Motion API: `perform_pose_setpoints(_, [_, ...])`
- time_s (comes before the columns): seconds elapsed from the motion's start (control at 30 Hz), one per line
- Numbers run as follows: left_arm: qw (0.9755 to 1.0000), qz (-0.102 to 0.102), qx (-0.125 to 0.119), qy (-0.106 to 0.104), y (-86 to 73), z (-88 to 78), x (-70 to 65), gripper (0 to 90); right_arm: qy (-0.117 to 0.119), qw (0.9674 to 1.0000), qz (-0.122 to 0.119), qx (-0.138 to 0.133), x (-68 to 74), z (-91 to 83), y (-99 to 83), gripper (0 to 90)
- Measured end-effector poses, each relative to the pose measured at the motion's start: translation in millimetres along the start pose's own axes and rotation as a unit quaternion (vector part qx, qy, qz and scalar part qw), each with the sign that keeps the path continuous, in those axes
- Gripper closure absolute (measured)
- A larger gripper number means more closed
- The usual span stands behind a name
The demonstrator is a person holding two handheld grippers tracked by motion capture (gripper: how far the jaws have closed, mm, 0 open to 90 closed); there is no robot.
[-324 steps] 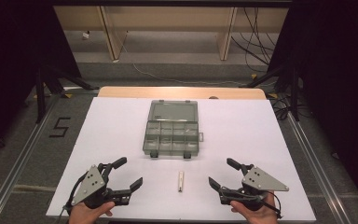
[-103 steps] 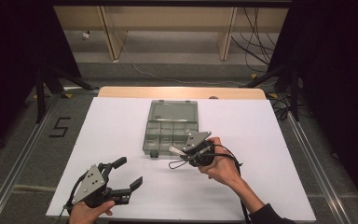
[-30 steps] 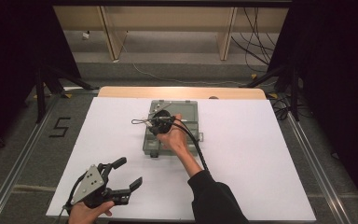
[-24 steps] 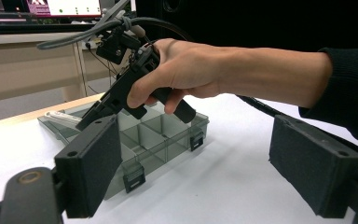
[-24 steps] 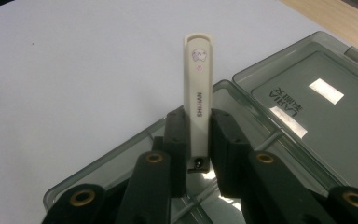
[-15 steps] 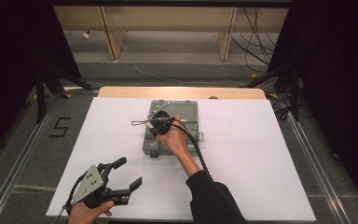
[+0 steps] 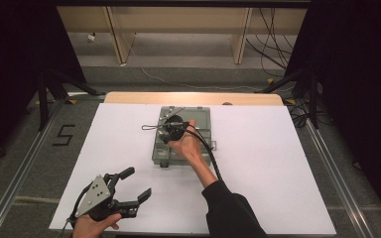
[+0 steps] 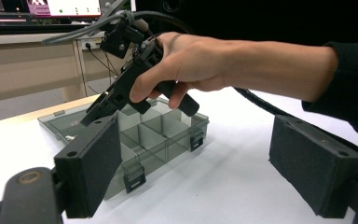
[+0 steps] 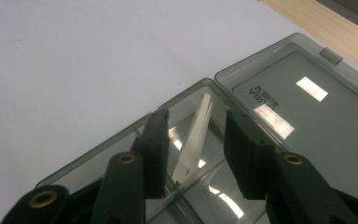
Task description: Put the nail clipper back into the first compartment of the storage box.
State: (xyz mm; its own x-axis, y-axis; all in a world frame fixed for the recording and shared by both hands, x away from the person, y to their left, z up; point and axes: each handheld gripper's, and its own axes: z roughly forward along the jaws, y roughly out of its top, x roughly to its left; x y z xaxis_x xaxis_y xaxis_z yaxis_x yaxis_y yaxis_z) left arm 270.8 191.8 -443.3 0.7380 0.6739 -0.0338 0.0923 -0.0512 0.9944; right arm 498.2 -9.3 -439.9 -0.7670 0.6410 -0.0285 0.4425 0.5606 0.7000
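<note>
At the lower left of the high view, the left gripper [image 7: 129,191] rests on the white table [image 7: 278,163], jaws wide. Farther up at centre, the right gripper [image 9: 193,140] hangs over the compartment box [image 7: 198,126], jaws parted around a white stick [image 9: 193,137] leaning in a compartment.

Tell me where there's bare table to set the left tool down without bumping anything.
The white table is bare right of the compartment box, out to its right edge, and left of the box toward the far left corner. The near strip between the left tool and the sleeve is narrower. It is crowded over the box, where the right tool hovers above a white strip.
</note>
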Motion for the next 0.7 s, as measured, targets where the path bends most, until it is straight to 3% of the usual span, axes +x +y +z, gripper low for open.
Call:
perform_pose_setpoints(0.07, [1.0000, 0.000, 0.001, 0.000, -0.1, 0.3, 0.3, 16.3, -0.003, 1.0000, 0.000, 0.006, 0.9, -4.9, 1.3, 57.5])
perform_pose_setpoints(0.23, [1.0000, 0.001, -0.001, 0.001, 0.1, 0.2, 0.6, 16.3, -0.006, 0.9998, -0.013, -0.015, 5.7, -15.4, 4.9, 47.3])
perform_pose_setpoints(0.27, [1.0000, 0.005, -0.001, 0.001, 0.2, 0.1, 1.1, 16.3, 0.005, 0.9999, -0.014, -0.008, 5.7, -20.1, 5.9, 45.4])
perform_pose_setpoints(0.4, [1.0000, 0.003, 0.001, 0.002, -0.1, 0.1, 0.9, 16.3, -0.002, 0.9991, -0.037, -0.018, 7.4, -32.4, 6.5, 42.5])
perform_pose_setpoints(0.5, [1.0000, 0.003, 0.003, 0.003, -0.5, 0.3, 1.3, 16.3, 0.007, 0.9986, -0.050, -0.016, 8.9, -44.6, 6.7, 40.0])
perform_pose_setpoints(0.7, [1.0000, 0.002, 0.003, 0.004, -0.8, 0.8, 1.5, 16.3, 0.007, 0.9978, -0.055, -0.037, 13.1, -60.6, 5.8, 30.9])
